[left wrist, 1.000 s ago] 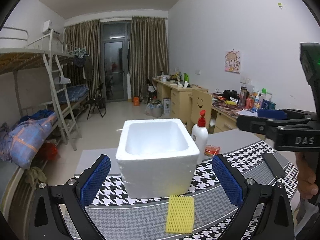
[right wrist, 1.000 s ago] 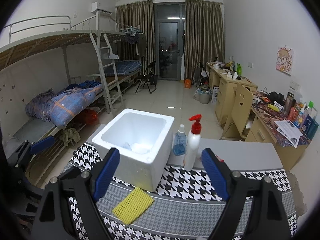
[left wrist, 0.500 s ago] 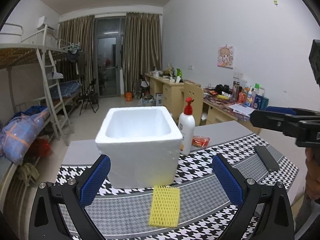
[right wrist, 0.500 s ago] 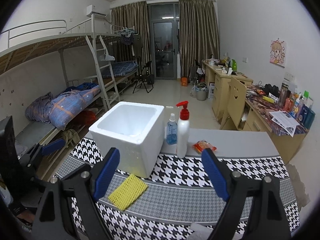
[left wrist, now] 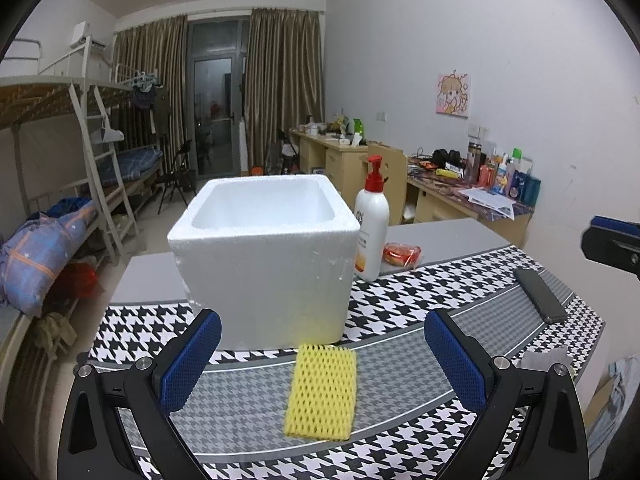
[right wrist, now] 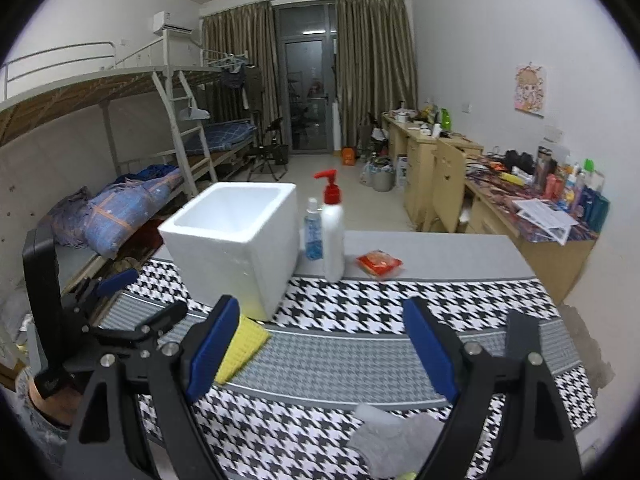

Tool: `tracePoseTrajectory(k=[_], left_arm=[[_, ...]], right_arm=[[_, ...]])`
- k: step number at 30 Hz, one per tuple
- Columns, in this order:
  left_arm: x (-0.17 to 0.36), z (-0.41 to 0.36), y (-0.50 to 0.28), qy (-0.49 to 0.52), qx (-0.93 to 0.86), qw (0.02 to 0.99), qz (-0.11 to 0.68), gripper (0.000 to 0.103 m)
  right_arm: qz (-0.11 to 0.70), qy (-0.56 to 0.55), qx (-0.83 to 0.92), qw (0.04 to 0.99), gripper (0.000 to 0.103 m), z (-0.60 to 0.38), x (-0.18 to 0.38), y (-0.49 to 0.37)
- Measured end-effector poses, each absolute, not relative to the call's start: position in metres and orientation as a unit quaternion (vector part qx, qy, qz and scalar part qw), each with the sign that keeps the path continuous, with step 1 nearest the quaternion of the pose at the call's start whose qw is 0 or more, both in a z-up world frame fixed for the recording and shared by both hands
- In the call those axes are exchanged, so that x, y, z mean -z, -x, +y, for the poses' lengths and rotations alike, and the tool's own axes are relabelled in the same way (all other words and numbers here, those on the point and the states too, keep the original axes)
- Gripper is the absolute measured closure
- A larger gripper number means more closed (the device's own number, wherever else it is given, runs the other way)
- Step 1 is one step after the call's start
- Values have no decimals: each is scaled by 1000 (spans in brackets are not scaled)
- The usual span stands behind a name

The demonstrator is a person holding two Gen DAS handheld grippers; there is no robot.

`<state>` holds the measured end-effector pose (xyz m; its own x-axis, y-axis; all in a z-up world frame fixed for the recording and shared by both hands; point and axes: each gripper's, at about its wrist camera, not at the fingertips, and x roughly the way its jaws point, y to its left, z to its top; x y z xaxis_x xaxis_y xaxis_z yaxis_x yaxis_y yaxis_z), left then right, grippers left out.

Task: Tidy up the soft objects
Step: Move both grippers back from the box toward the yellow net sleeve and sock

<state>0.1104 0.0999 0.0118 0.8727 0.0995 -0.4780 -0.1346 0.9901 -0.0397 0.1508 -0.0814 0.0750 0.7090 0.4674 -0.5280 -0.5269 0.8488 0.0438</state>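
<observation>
A yellow foam net sleeve (left wrist: pixel 321 393) lies flat on the houndstooth cloth, just in front of a white foam box (left wrist: pixel 264 256). My left gripper (left wrist: pixel 322 364) hangs open right over the sleeve, which shows between its blue pads without touching them. In the right wrist view the sleeve (right wrist: pixel 241 349) is half hidden behind the left finger, and the box (right wrist: pixel 234 244) stands behind it. My right gripper (right wrist: pixel 320 352) is open and empty above the cloth. A grey soft cloth (right wrist: pixel 394 442) lies near the table's front edge, below that gripper.
A white pump bottle (left wrist: pixel 371 222) and a red snack packet (left wrist: pixel 401 254) stand right of the box; a small blue bottle (right wrist: pixel 313 230) is behind. A dark phone (left wrist: pixel 540 294) lies at the cloth's right. Bunk beds left, desks right.
Both grippers have sunk lower and drawn back, so the box and sleeve sit farther left in both views. The right gripper slid right; the grey cloth came into its view. Both stay open.
</observation>
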Motion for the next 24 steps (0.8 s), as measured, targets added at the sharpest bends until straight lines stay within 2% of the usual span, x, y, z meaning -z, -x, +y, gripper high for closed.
tracePoseTrajectory(k=[24], left_arm=[[33, 100, -130, 24, -78, 955, 285, 1]], right_arm=[[275, 26, -198, 940, 16, -134, -32, -134]])
